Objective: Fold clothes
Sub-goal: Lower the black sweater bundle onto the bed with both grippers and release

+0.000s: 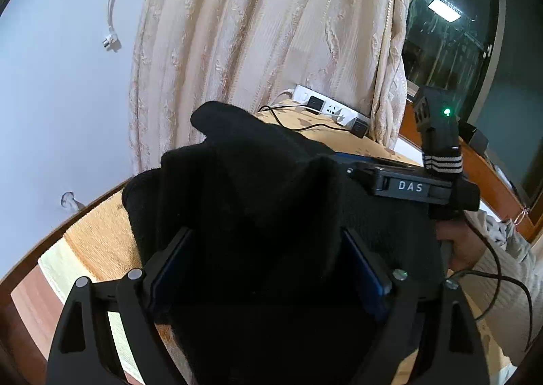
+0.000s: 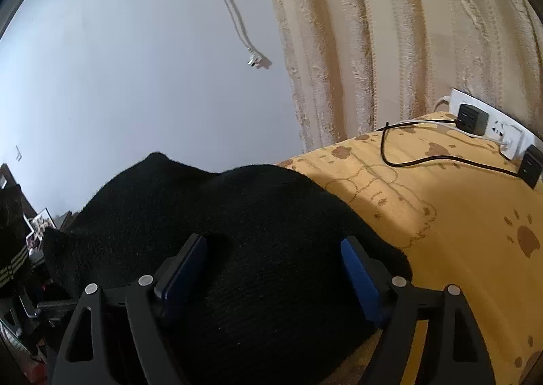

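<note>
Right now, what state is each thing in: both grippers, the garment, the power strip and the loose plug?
Left gripper: jaws wide, black garment between them.
Right gripper: jaws wide, over the garment.
Black knit garment: bunched on the yellow cloth.
White power strip: two black adapters plugged in.
White plug: dangling, unplugged.

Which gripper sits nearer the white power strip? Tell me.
Right. The right gripper is over the black garment nearer the white power strip; the left gripper is farther back.
</note>
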### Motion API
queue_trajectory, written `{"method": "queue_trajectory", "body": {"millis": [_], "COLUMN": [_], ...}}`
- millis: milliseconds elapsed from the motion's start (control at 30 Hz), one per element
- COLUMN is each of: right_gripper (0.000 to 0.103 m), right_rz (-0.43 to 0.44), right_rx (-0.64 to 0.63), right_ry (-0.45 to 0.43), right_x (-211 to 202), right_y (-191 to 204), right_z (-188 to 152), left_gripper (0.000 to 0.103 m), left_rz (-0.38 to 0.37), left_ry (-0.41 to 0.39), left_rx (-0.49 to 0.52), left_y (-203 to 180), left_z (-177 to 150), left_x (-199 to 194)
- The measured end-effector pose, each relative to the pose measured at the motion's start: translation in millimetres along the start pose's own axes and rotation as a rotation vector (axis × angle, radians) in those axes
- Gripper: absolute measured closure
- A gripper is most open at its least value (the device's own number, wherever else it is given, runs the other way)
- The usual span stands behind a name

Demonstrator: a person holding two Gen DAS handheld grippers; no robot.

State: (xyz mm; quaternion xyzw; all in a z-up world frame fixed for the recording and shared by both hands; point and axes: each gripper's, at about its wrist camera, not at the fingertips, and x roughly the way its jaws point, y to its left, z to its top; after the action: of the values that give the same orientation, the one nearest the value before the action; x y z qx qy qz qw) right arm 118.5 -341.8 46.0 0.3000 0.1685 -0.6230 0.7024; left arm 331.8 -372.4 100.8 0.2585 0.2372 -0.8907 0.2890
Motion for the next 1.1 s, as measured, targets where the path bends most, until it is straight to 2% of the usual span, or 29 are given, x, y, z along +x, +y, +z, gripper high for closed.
{"method": "queue_trajectory", "body": {"millis": [100, 200, 300, 367, 467, 600, 667, 767, 900, 1000, 1100], "right_gripper": [0.018, 0.018, 0.018, 0.018, 0.018, 0.018, 0.013, 0.001, 0.001, 0.001, 0.001], "right_rz": [-0.030, -0.075, -0.118, -0.124, -0.104, -0.074, -0.132, -0.173, -0.061, -0.062, -0.070], "right_rx": [0.040, 0.041, -0.025, -0.101, -0.221, -0.344, -0.410, -0.472, -0.305, -0.303, -0.272], "right_ry": [-0.045, -0.137, -0.199, -0.189, -0.161, -0.095, -0.054, 0.030, 0.124, 0.117, 0.049], "right_x": [-22, -58, -94, -106, -114, -100, -86, -66, -51, -52, -67], "right_y": [5, 13, 28, 46, 74, 107, 114, 115, 89, 88, 88], "right_z": [-1, -6, -18, -31, -51, -68, -76, -84, -77, -75, -71], "left_gripper": [0.014, 0.012, 0.000, 0.000, 0.000, 0.000, 0.000, 0.000, 0.000, 0.000, 0.000], "left_rz": [0.021, 0.026, 0.017, 0.026, 0.033, 0.099, 0.143, 0.141, 0.134, 0.133, 0.137], "left_ry": [-0.029, -0.130, -0.207, -0.215, -0.132, 0.074, 0.127, 0.113, 0.086, 0.063, 0.057], "left_rx": [-0.006, 0.017, 0.079, 0.114, 0.145, 0.155, 0.147, 0.134, 0.123, 0.130, 0.133], "left_y": [-4, -15, -33, -45, -60, -47, -39, -30, -22, -24, -25], "left_z": [8, 25, 44, 56, 69, 58, 47, 36, 25, 23, 26], "left_x": [-22, -52, -69, -64, -30, 32, 54, 58, 59, 60, 58]}}
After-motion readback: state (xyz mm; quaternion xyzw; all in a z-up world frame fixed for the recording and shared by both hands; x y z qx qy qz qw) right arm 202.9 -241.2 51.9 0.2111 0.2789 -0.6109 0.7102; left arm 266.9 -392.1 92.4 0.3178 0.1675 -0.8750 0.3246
